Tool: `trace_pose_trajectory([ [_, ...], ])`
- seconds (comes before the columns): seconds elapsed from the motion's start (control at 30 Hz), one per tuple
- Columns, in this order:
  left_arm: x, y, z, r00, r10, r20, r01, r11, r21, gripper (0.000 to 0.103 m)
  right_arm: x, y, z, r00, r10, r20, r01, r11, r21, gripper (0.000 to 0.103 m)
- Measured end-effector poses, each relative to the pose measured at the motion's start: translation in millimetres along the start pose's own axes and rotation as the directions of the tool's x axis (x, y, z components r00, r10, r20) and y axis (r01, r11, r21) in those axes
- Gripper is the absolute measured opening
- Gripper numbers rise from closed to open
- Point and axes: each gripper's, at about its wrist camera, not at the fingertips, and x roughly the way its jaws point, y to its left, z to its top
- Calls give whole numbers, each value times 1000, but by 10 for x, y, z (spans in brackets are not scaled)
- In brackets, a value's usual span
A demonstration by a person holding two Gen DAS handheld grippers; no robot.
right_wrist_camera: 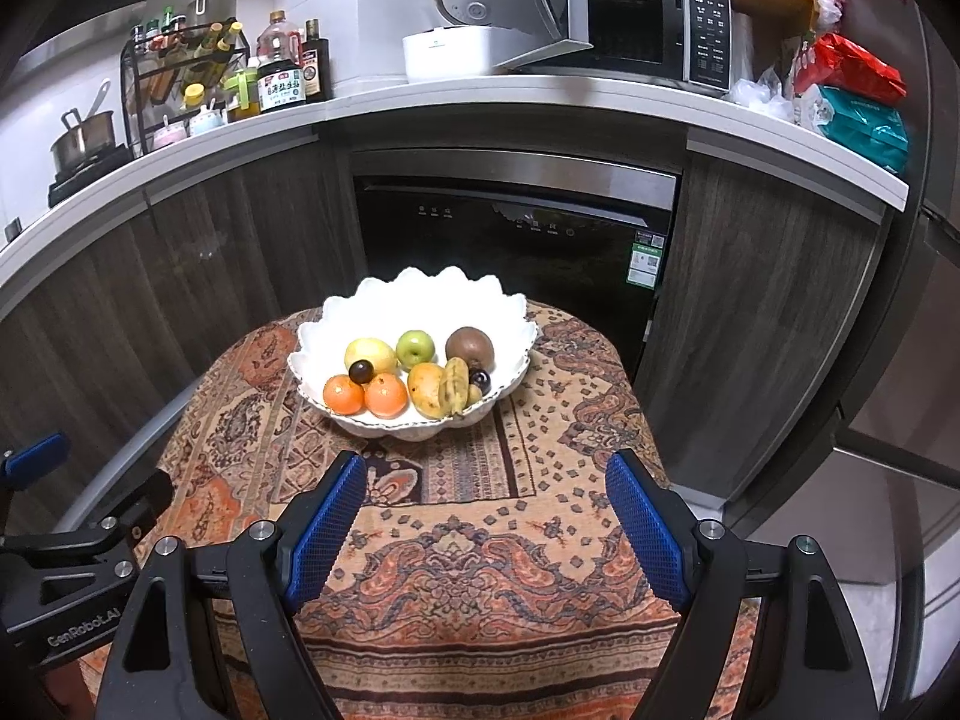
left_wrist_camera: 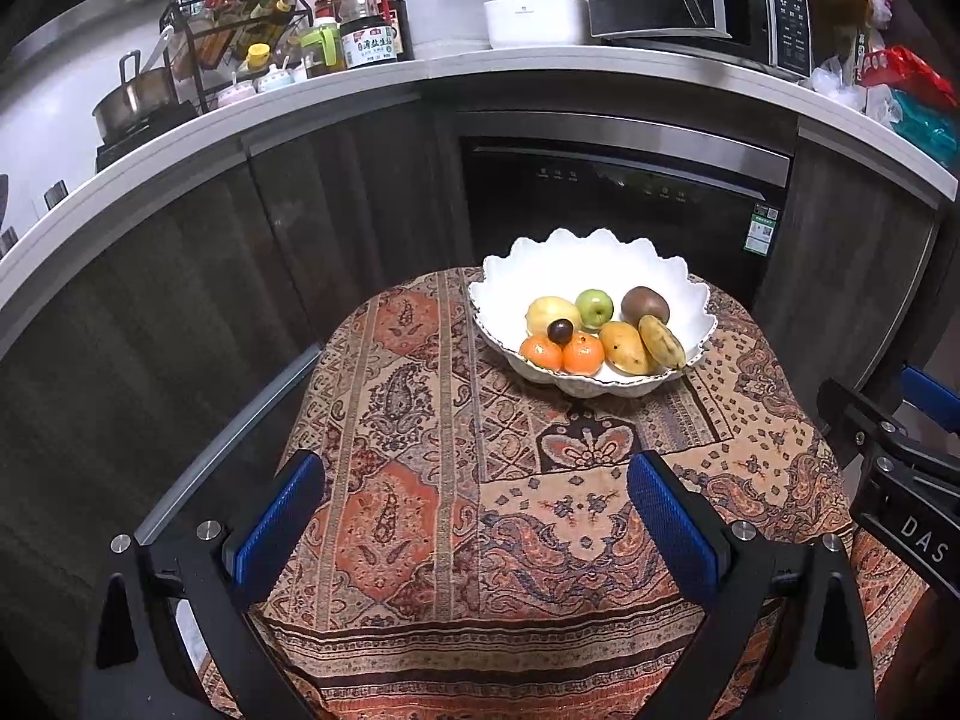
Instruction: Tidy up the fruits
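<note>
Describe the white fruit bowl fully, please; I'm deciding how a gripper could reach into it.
The white bowl is wide and shallow, glossy like ceramic, with a scalloped, petal-shaped rim edged by a thin dark line. It sits upright on the patterned tablecloth, toward the table's far side. Fruits lie inside, clustered toward its near side; the far inner wall is bare. Neither gripper touches it.

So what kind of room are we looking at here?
A home kitchen, most likely: a microwave and rice cooker stand on the countertop, with a dishwasher built in below.
</note>
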Motion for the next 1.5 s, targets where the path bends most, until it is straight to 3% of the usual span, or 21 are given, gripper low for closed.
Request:
trace_pose_trajectory([
  [1.5, -68, -8, -11, 1000, -15, -2, 15, 1000, 2, 102, -38, -34, -7, 1000, 1, 3, -1, 1000, 16, 83],
])
